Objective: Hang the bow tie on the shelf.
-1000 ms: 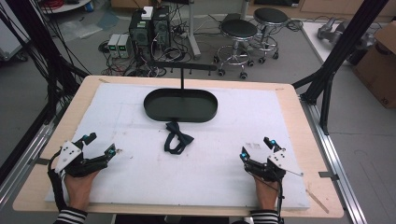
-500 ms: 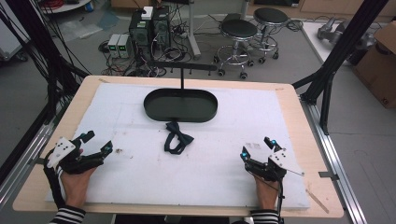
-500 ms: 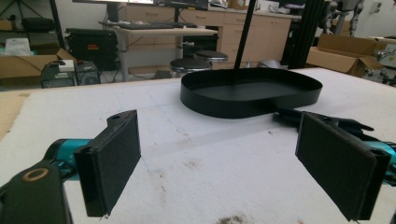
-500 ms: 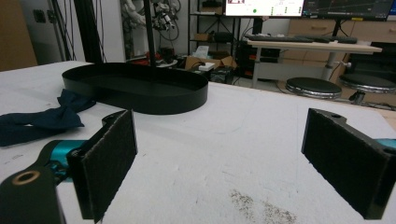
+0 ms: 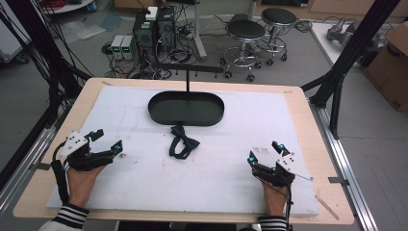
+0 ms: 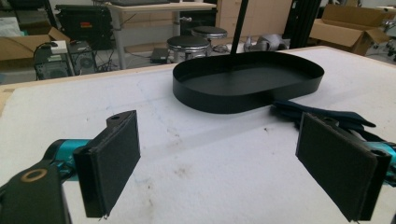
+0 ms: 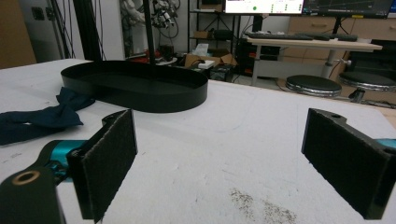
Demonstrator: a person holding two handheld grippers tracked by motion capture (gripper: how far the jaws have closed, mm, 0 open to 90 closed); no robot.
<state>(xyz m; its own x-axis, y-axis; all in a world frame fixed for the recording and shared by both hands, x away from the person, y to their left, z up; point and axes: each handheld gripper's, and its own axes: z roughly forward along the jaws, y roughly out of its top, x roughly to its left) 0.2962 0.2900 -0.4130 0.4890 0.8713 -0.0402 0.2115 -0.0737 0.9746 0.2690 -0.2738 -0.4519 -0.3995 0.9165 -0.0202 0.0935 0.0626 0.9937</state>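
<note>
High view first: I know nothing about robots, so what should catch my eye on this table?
A black oval tray with an upright post sits at the far middle of the white mat. Just in front of it lies a dark bow tie, apart from both hands. At the near corners, a person holds the left tool and the right tool, both with jaws spread wide and gripping nothing.

No text, label, brand or number is legible anywhere
</note>
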